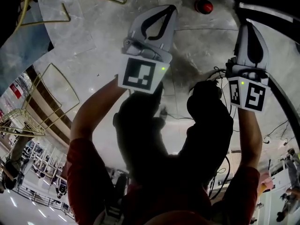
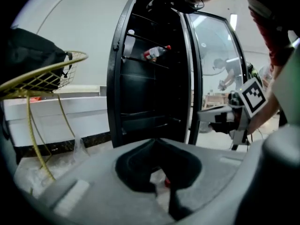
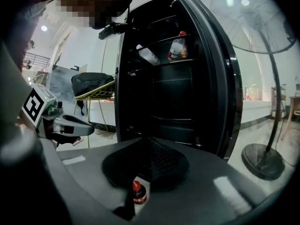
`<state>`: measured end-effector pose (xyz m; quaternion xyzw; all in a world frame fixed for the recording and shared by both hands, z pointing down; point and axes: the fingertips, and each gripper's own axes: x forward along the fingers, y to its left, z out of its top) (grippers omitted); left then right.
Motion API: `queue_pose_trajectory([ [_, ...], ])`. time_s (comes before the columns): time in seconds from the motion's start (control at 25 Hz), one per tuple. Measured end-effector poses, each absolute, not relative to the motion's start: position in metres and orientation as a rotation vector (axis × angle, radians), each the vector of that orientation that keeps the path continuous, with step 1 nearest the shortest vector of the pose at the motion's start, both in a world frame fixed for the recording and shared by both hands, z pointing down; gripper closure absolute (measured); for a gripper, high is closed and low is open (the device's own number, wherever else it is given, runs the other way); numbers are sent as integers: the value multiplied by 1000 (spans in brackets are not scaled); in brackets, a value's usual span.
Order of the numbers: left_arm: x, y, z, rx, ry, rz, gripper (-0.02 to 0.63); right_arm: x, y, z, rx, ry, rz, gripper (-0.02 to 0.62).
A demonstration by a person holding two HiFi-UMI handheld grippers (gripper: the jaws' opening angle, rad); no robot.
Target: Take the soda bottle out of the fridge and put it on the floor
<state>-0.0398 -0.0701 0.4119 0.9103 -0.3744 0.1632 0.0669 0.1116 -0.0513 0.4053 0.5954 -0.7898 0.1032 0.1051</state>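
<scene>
one black fridge (image 3: 159, 93) stands with its single door swung open. one pedestal fan (image 3: 262, 158) stands on the floor (image 1: 197, 64) to the door's right. on the fridge's other side one yellow wire basket (image 2: 44, 76) carries one black bag (image 2: 33, 55).

two grippers are held up in front of the fridge, well apart from each other. the left gripper (image 1: 168, 11) has its two jaws clenched tip to tip with nothing between them. the right gripper (image 1: 246, 26) is likewise pressed closed and empty.

two bottles sit on an upper fridge shelf: one clear bottle (image 3: 149, 55) lying on its side and one red-capped bottle (image 3: 177, 46) upright beside it.

one soda bottle (image 1: 204, 6), red-capped, stands on the floor ahead of the grippers, touched by neither.
</scene>
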Motion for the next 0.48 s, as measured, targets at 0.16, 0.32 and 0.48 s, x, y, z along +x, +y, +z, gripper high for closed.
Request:
queue_pose_trajectory([
  [0.16,-38,-61,335,2713,-1135,474,606,107,-46,327,1756,-2318,323,594],
  [0.32,-37,-56,254,2698,-1153,465,606,103,-42,245,1777,-2315,343,594],
  [0.48,-38,-57,170,2702,-1186,447,607,97,-43,168,1792,-2324,346,594],
])
